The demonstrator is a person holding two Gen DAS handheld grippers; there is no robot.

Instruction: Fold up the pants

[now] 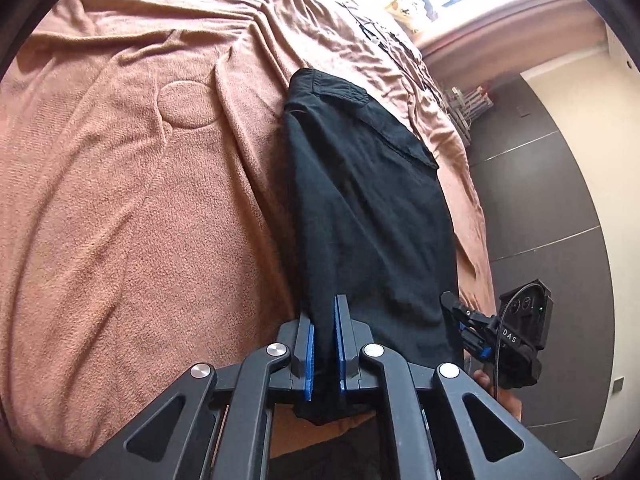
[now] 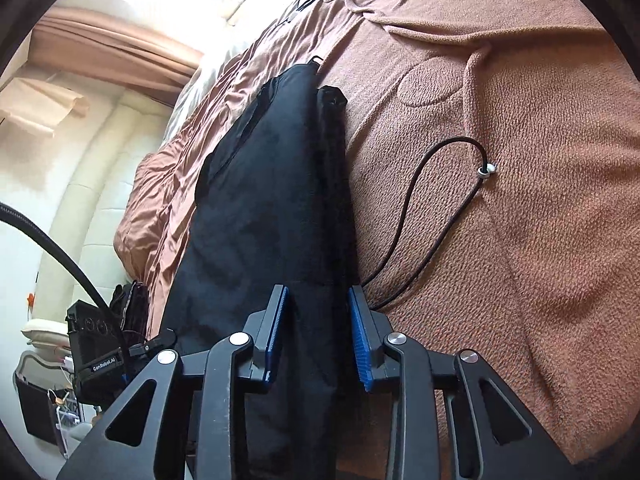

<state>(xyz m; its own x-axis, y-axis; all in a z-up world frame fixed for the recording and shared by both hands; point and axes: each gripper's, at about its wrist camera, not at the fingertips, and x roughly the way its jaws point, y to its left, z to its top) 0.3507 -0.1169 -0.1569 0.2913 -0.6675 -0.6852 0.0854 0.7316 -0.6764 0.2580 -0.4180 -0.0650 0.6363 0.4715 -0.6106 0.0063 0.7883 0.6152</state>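
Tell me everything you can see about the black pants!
The black pants look like soft, matte cloth, folded lengthwise into one long narrow strip. They lie on a brown fuzzy blanket. A flap edge shows near the far end, and a thin black drawstring curls off onto the blanket. The left gripper pinches the near end; the right gripper straddles it too.
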